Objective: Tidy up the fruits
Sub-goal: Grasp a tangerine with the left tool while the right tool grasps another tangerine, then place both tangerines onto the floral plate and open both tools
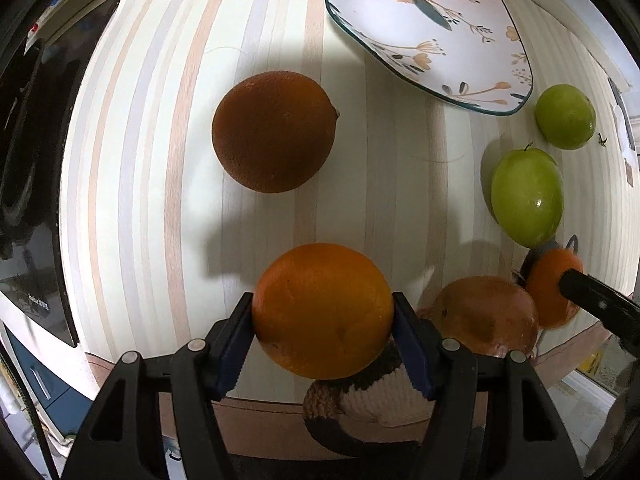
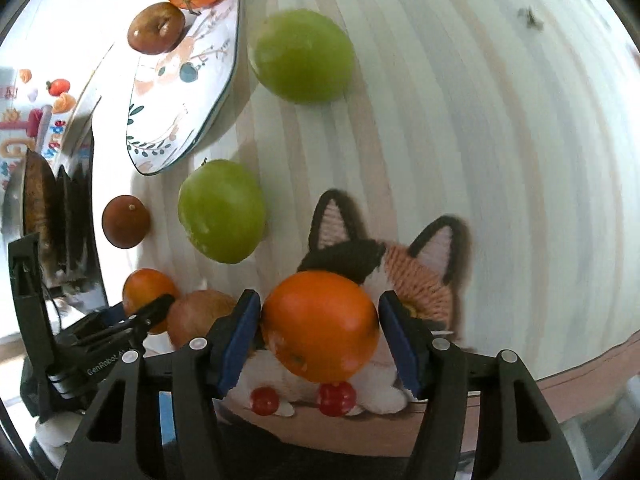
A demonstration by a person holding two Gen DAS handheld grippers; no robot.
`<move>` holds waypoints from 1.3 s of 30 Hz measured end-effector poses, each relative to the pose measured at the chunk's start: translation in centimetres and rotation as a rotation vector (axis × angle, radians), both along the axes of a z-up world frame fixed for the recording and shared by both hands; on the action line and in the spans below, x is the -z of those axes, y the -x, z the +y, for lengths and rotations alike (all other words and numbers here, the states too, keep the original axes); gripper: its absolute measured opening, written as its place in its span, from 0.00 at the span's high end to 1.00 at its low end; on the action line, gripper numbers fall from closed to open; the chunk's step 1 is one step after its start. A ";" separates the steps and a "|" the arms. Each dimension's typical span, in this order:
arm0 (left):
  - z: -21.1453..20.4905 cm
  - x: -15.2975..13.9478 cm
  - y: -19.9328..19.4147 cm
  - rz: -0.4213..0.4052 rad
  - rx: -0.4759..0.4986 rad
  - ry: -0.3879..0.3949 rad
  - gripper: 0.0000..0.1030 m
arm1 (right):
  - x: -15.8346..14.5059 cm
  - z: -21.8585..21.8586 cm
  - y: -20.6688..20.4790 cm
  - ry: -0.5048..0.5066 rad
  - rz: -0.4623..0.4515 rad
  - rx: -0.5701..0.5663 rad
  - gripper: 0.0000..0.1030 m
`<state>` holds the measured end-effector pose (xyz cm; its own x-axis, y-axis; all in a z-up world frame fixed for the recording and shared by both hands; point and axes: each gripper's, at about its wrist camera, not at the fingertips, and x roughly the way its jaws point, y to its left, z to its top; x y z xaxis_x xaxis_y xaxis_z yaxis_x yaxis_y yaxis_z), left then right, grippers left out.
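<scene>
While each claw sits low over the near edge of the striped surface (image 1: 360,184), the left claw (image 1: 322,322) is clamped on an orange (image 1: 322,308) at its widest girth, both pads touching the peel. The right claw (image 2: 320,334) brackets a tangerine (image 2: 320,326) above a knitted cat (image 2: 416,276); its left pad touches the fruit, the right shows a sliver of gap, so I cannot tell whether it grips. Both fruits look firm, round and fairly light, with dimpled peel that should not slip, so a hold across the middle suits them. Farther off lie a brown fruit (image 1: 486,314), a dark orange (image 1: 274,132) and 2 green apples (image 1: 527,196), smoother and glossier. Farthest, the plate (image 1: 420,28) already carries 2 fruits.
</scene>
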<state>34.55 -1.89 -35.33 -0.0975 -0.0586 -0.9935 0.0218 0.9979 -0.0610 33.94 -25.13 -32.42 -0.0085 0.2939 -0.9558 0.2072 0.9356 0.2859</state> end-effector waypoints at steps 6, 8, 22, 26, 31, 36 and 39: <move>0.5 -0.4 -0.7 0.000 -0.017 0.005 0.38 | -1.0 1.4 0.2 0.066 -0.026 -0.080 0.28; 0.6 -0.3 -0.6 0.000 -0.018 0.003 0.38 | -0.2 1.2 -0.1 0.075 -0.017 -0.076 0.28; 0.3 -0.9 0.0 -0.007 -0.035 -0.001 0.38 | -0.2 2.2 0.5 0.141 -0.055 -0.125 0.36; 0.5 -2.6 0.4 -0.027 -0.033 0.020 0.38 | -1.7 0.9 0.7 0.101 -0.085 -0.086 0.36; -0.1 -7.6 -0.8 -0.114 -0.018 0.087 0.38 | -6.1 0.0 -0.8 0.030 -0.160 -0.066 0.36; -1.4 -11.7 -6.1 -0.210 0.021 0.131 0.38 | -9.3 2.1 -5.8 -0.044 -0.252 -0.091 0.36; -1.9 -11.4 -10.9 -0.225 0.035 0.114 0.38 | -9.3 3.9 -10.3 -0.016 -0.289 -0.138 0.36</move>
<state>45.45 -3.77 -23.93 0.1214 -0.1724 -0.9775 0.0817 0.9832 -0.1633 44.25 -21.24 -23.11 0.2216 0.3240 -0.9197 -0.0129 0.9441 0.3295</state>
